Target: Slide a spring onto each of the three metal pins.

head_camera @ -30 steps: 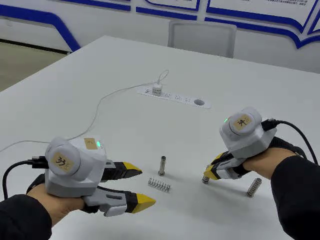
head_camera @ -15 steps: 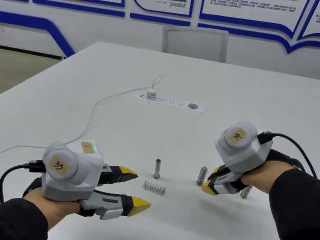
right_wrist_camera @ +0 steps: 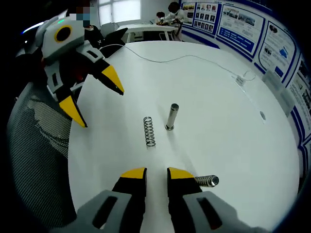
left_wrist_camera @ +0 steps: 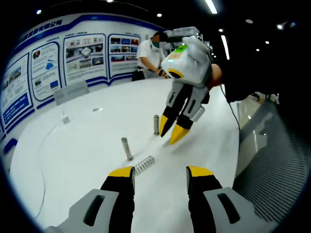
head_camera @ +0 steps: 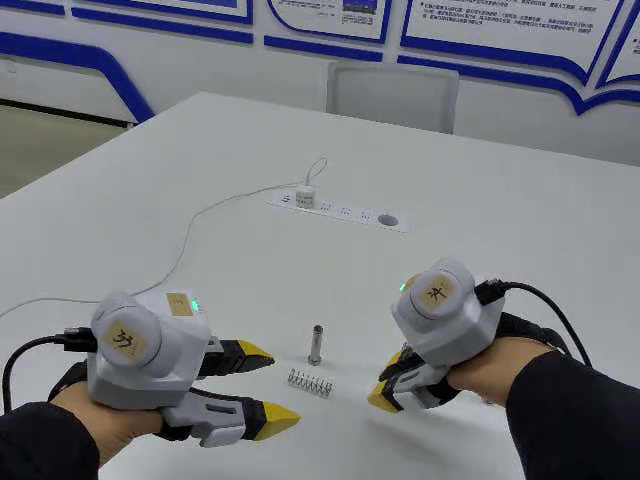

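A bare metal pin [head_camera: 316, 344] stands upright mid-table, with a loose spring [head_camera: 310, 383] lying just in front of it. My left gripper [head_camera: 265, 388] is open at the lower left, its yellow tips pointing at the spring [left_wrist_camera: 144, 164] and bare pin [left_wrist_camera: 126, 148]. My right gripper [head_camera: 389, 382] hovers right of the spring, jaws slightly apart and holding nothing. In the right gripper view, my right gripper [right_wrist_camera: 156, 174] points toward the spring [right_wrist_camera: 149, 131] and bare pin [right_wrist_camera: 171, 116]. A pin wearing a spring [right_wrist_camera: 206, 181] sits just beside its right finger. That sprung pin [left_wrist_camera: 156, 124] stands behind the right gripper [left_wrist_camera: 171, 134].
A white power strip [head_camera: 340, 212] with a plug and a cable trailing left lies farther back on the white table [head_camera: 480, 200]. A grey chair [head_camera: 392, 95] stands at the far edge. Mesh chair fabric [left_wrist_camera: 272, 160] borders the near table edge. People stand in the background.
My right gripper has left the sprung pin it was at and moved left toward the loose spring, now covering the sprung pins in the head view. The left gripper has barely moved.
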`<action>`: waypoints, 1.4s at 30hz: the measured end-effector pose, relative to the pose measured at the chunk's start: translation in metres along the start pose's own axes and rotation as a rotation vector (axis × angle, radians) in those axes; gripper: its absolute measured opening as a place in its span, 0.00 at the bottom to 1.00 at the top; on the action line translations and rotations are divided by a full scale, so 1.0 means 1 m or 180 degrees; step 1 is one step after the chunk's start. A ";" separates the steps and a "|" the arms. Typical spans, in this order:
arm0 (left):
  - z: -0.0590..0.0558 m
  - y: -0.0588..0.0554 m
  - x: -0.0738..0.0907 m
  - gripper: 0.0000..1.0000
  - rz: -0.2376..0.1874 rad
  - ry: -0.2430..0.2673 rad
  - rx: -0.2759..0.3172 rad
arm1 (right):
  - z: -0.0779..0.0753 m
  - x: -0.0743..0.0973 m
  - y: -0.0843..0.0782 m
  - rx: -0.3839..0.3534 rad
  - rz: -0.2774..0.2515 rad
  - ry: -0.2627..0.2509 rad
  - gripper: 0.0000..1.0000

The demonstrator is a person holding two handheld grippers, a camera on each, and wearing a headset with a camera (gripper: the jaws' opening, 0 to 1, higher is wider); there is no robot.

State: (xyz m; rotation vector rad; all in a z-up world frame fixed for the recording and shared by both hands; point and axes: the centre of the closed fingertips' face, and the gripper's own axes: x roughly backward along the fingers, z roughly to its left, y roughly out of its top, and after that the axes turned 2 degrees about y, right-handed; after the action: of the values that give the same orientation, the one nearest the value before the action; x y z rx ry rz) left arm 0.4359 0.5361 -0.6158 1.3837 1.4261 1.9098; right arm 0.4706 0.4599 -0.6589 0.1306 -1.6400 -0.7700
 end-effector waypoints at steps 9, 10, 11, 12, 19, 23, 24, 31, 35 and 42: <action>-0.002 -0.004 -0.002 0.43 0.0051 -0.0018 -0.0007 | 0.010 -0.022 0.022 0.0116 -0.0081 0.0142 0.18; -0.002 -0.004 -0.002 0.43 0.0050 -0.0018 -0.0006 | 0.010 -0.023 0.023 0.0122 -0.0087 0.0148 0.18; -0.001 -0.004 -0.002 0.43 0.0048 -0.0016 -0.0003 | 0.011 -0.025 0.025 0.0126 -0.0090 0.0163 0.18; -0.001 -0.004 -0.002 0.43 0.0048 -0.0015 0.0000 | 0.011 -0.027 0.026 0.0129 -0.0089 0.0170 0.18; -0.001 -0.004 -0.001 0.43 0.0046 -0.0017 0.0018 | 0.010 -0.039 0.028 0.0177 -0.0027 0.0208 0.17; -0.002 -0.004 -0.001 0.43 0.0041 -0.0021 0.0024 | 0.010 -0.044 0.028 0.0179 0.0001 0.0230 0.17; -0.002 -0.004 -0.001 0.43 0.0037 -0.0020 0.0027 | 0.009 -0.045 0.027 0.0175 0.0017 0.0234 0.17; -0.002 -0.004 -0.001 0.43 0.0027 -0.0021 0.0033 | 0.010 -0.050 0.022 0.0146 0.0100 0.0261 0.14; -0.003 -0.004 -0.001 0.43 0.0031 -0.0031 0.0024 | 0.010 -0.050 0.021 0.0094 0.0098 0.0279 0.13; -0.004 -0.004 -0.002 0.43 0.0041 -0.0034 0.0000 | 0.012 -0.046 0.022 0.0126 0.0098 0.0264 0.12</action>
State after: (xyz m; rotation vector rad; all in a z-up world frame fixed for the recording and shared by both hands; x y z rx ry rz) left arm 0.4322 0.5347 -0.6203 1.4045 1.4155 1.9075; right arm 0.4775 0.5044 -0.6859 0.1630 -1.5755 -0.7001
